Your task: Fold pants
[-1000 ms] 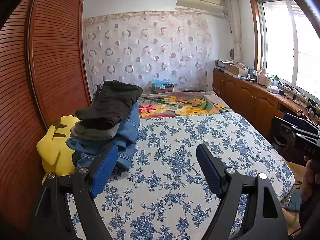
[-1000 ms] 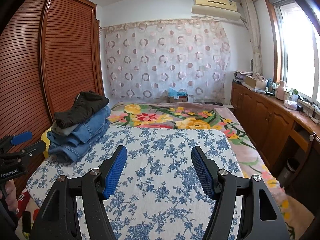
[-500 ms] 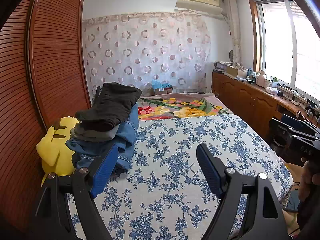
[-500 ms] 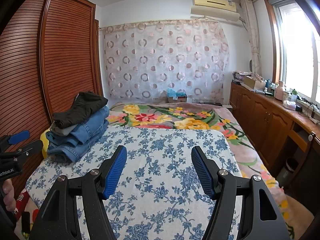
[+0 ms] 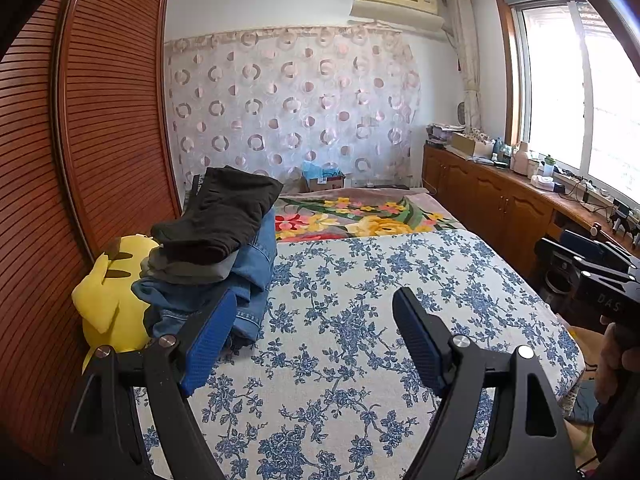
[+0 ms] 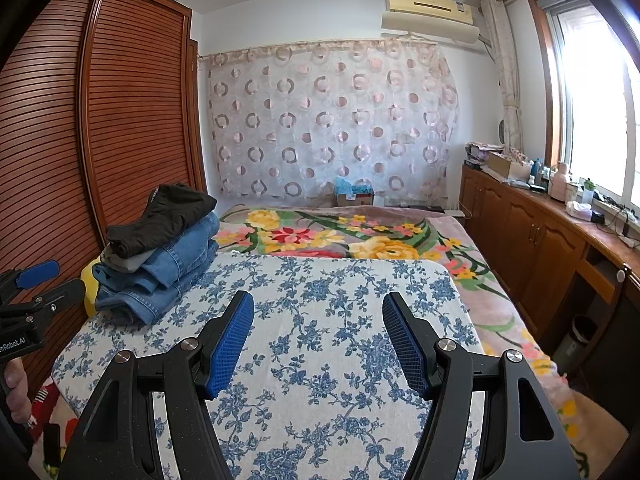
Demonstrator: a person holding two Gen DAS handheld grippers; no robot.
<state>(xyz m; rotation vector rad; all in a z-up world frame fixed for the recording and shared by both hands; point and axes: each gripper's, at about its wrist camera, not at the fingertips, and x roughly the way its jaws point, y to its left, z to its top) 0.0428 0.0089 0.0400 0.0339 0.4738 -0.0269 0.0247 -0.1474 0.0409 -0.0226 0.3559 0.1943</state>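
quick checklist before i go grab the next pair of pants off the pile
1. Left gripper open with nothing between the jaws: ok.
2. Right gripper open with nothing between the jaws: ok.
3. Blue floral sheet bare in front of both grippers, room to fold: ok.
4. Pile of pants within view at the sheet's left edge, dark pair on top, jeans below: ok.
5. Pile steady: cannot tell; the dark pair lies askew.
6. Yellow plush toy pressed against the pile's left side, might snag: cannot tell.
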